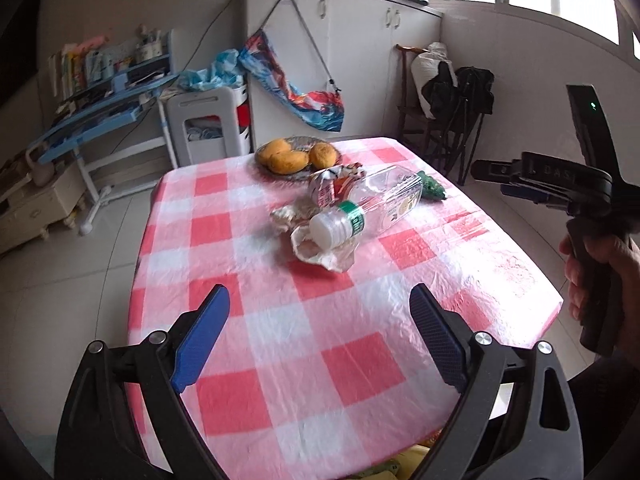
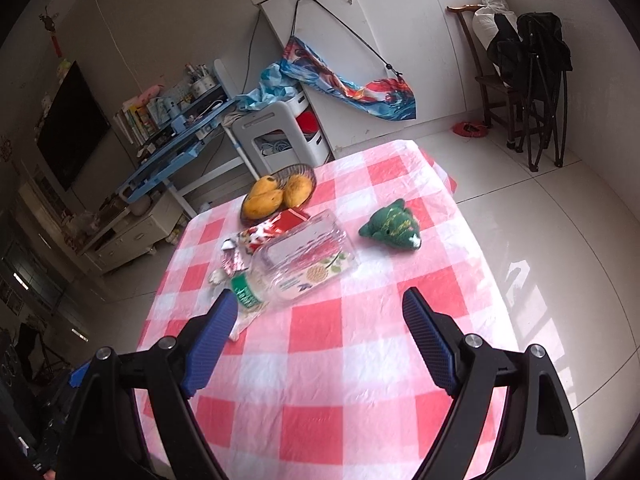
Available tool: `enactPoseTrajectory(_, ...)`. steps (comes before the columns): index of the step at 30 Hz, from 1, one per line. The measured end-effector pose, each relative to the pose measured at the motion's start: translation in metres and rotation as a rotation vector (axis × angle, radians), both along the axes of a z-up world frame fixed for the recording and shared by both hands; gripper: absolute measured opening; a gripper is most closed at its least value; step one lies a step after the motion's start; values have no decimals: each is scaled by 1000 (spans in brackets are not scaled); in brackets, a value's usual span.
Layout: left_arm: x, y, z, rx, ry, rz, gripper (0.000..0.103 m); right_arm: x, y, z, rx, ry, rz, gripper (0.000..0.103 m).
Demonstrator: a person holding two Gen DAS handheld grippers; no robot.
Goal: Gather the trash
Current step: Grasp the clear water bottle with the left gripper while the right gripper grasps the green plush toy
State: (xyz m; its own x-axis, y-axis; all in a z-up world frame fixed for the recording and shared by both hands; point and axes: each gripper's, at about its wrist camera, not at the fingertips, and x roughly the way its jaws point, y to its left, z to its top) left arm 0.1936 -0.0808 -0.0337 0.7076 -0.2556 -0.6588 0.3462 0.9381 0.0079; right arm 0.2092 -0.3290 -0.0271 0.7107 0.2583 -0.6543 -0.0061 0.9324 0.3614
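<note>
At mid-frame on the checked table I see the empty bottle lying on crumpled wrappers, heaped for collecting, while my left tool and right tool hang spread and empty, well short of it.

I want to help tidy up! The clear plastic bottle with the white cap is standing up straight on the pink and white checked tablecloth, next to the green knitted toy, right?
Not quite. The clear plastic bottle lies on its side on the pink and white checked tablecloth, near the green knitted toy. The right wrist view shows it.
</note>
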Motion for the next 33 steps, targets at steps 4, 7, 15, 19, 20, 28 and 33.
enactPoseTrajectory(4,41,-36,-4,43,-9,-126,88,33,-12,-10,-75,15,-37,81)
enactPoseTrajectory(7,71,-64,-9,72,2,-210,88,54,-21,-22,-111,43,-59,81)
enactPoseTrajectory(15,139,-115,-43,166,73,-319,88,101,-32,-52,-106,117,-40,64)
enactPoseTrajectory(19,157,-123,-55,124,134,-350,86,114,-29,-64,-106,149,-4,57)
enactPoseTrajectory(20,158,-123,-55,101,145,-352,83,116,-27,-66,-105,159,10,50)
enactPoseTrajectory(28,130,-76,-48,-93,261,-290,70,102,-7,-65,-88,212,156,38)
enactPoseTrajectory(33,82,-26,-49,-102,307,-265,70,66,45,-63,-174,265,350,36)
